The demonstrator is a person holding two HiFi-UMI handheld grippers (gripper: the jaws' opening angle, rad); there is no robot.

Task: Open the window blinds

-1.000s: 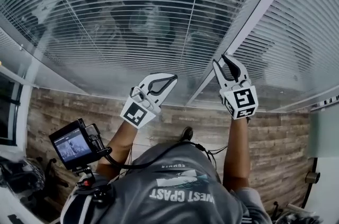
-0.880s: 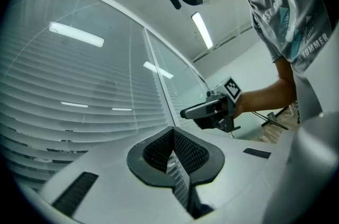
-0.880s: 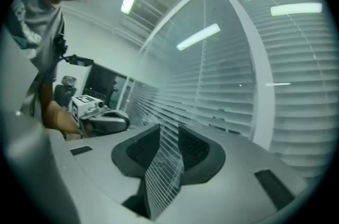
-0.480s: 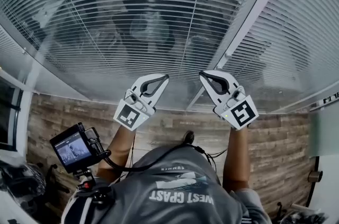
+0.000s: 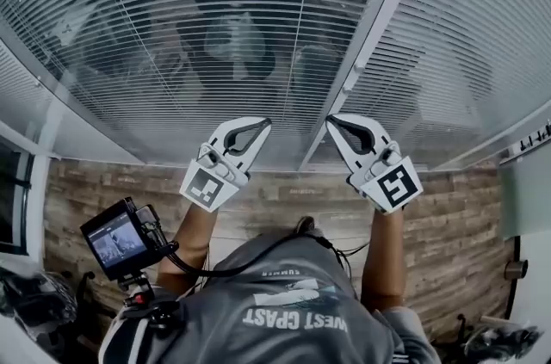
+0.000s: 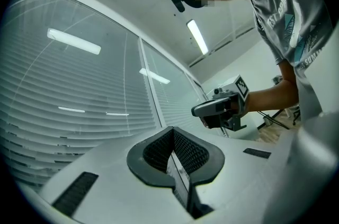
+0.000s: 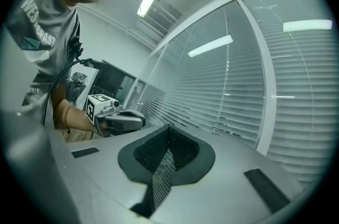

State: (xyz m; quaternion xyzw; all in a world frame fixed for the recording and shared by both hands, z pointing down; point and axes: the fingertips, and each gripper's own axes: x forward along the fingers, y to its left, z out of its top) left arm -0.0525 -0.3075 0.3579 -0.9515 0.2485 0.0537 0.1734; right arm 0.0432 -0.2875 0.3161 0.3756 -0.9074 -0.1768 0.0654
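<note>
The window blinds fill the glass wall ahead, their grey slats lying horizontal; they also show in the right gripper view as blinds. A thin cord hangs beside the white mullion. My left gripper is raised before the blinds, shut and empty, its pads meeting. My right gripper is level with it just to the right, touching neither the slats nor the cord. Its jaws have just been closing with nothing between them, and its pads now meet. Each gripper sees the other: right gripper, left gripper.
A small monitor on a rig sticks out at the person's left side, with a cable running across the grey shirt. Wood-plank floor lies below the window. A second blind-covered pane stands right of the mullion.
The right gripper's jaws went from open to shut, and it drew left and down in the picture, away from the mullion. The left gripper shifted slightly left.
</note>
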